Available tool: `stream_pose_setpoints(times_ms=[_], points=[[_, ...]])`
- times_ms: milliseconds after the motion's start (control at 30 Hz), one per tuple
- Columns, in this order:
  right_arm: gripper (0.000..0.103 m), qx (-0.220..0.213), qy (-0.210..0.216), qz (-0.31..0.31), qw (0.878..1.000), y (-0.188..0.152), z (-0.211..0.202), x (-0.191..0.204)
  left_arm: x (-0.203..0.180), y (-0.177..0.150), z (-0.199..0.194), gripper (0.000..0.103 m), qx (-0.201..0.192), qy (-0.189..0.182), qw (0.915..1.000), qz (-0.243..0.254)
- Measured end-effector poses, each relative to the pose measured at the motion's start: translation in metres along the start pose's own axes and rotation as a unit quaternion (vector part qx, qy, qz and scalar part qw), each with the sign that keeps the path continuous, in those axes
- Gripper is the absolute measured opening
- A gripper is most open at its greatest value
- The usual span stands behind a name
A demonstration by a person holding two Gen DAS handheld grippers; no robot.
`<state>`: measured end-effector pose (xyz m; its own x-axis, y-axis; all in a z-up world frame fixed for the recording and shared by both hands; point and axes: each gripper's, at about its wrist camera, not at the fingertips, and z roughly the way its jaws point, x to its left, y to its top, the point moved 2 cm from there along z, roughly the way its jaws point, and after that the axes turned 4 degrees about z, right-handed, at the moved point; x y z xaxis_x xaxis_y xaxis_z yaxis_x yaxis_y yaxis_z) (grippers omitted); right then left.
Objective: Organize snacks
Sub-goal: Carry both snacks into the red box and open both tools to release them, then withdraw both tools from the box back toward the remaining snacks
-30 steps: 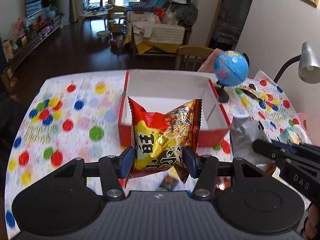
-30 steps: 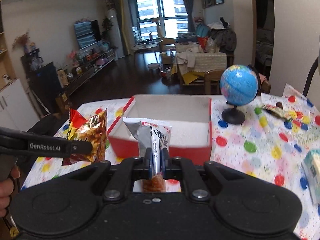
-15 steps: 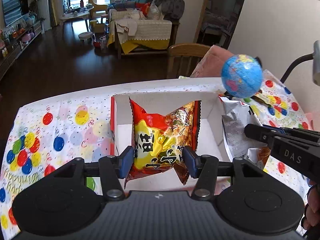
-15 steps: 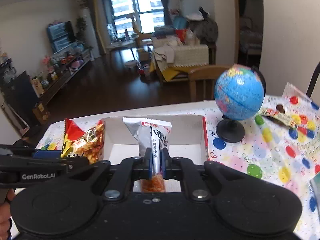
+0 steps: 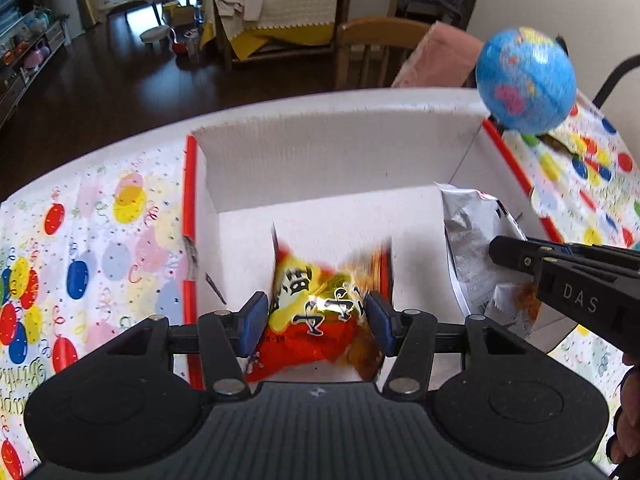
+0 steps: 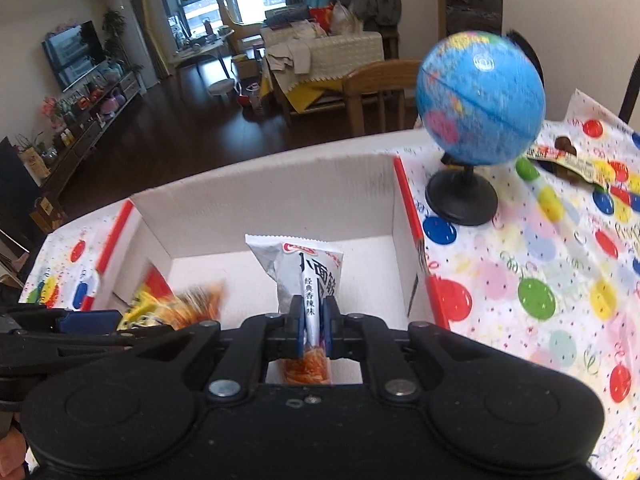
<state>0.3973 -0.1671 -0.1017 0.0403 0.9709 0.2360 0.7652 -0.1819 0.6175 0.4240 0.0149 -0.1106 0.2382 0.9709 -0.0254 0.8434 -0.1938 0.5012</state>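
Observation:
My left gripper (image 5: 316, 320) is shut on a red and yellow snack bag (image 5: 320, 300), which hangs inside the open box (image 5: 320, 148) with white walls and red rims. My right gripper (image 6: 312, 326) is shut on a narrow silver snack packet (image 6: 308, 272), held upright inside the same box (image 6: 280, 196). In the left wrist view the silver packet (image 5: 476, 240) shows at the box's right side, pinched by the right gripper's black fingers (image 5: 520, 256). The red and yellow bag (image 6: 176, 304) appears blurred at lower left in the right wrist view.
A blue globe (image 6: 478, 100) on a black stand sits just right of the box. A small wrapped snack (image 6: 568, 160) lies beyond it on the balloon-print tablecloth (image 6: 540, 280). A wooden chair (image 5: 380, 48) stands behind the table, and a dark lamp arm (image 5: 616, 76) curves at far right.
Both grippers have moved forward and down, bringing the two snacks from in front of the box to inside it. Neither grip has changed.

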Motion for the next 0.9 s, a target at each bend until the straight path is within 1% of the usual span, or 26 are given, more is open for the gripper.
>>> stream_pose_setpoints(times_ms=[100,133,233,333,467,567,667,733,767,900], points=[[0.009,0.010,-0.007,0.005,1.000,-0.005,0.007,-0.001,-0.003,-0.001,0.009,0.053,0.005,0.006,0.9999,0.013],[0.012,0.012,-0.009,0.006,1.000,-0.006,0.008,-0.001,-0.003,-0.001,0.010,0.053,0.004,0.005,0.9999,0.015],[0.018,0.012,-0.013,0.012,1.000,-0.009,0.004,-0.001,-0.002,-0.002,0.011,0.053,0.002,-0.001,0.9999,0.017],[0.019,0.014,-0.011,0.012,1.000,-0.009,0.001,-0.002,0.000,-0.002,0.008,0.053,-0.002,-0.005,0.9999,0.016],[0.021,0.013,-0.006,0.013,1.000,-0.010,-0.010,0.000,-0.002,-0.004,-0.004,0.054,-0.015,-0.009,0.9997,0.019],[0.022,0.008,-0.001,0.013,1.000,-0.012,-0.021,0.003,-0.004,-0.007,-0.013,0.056,-0.020,-0.003,0.9996,0.021],[0.026,0.001,0.002,0.012,1.000,-0.014,-0.035,0.006,-0.004,-0.011,-0.026,0.056,-0.025,-0.003,0.9995,0.020],[0.027,-0.004,0.008,0.009,1.000,-0.014,-0.044,0.008,-0.006,-0.014,-0.036,0.059,-0.032,0.000,0.9993,0.020],[0.029,-0.007,0.012,0.008,1.000,-0.015,-0.049,0.008,-0.007,-0.015,-0.042,0.062,-0.036,0.000,0.9992,0.019],[0.033,-0.016,0.025,0.005,1.000,-0.019,-0.067,0.009,-0.014,-0.023,-0.067,0.063,-0.052,0.010,0.9985,0.016]])
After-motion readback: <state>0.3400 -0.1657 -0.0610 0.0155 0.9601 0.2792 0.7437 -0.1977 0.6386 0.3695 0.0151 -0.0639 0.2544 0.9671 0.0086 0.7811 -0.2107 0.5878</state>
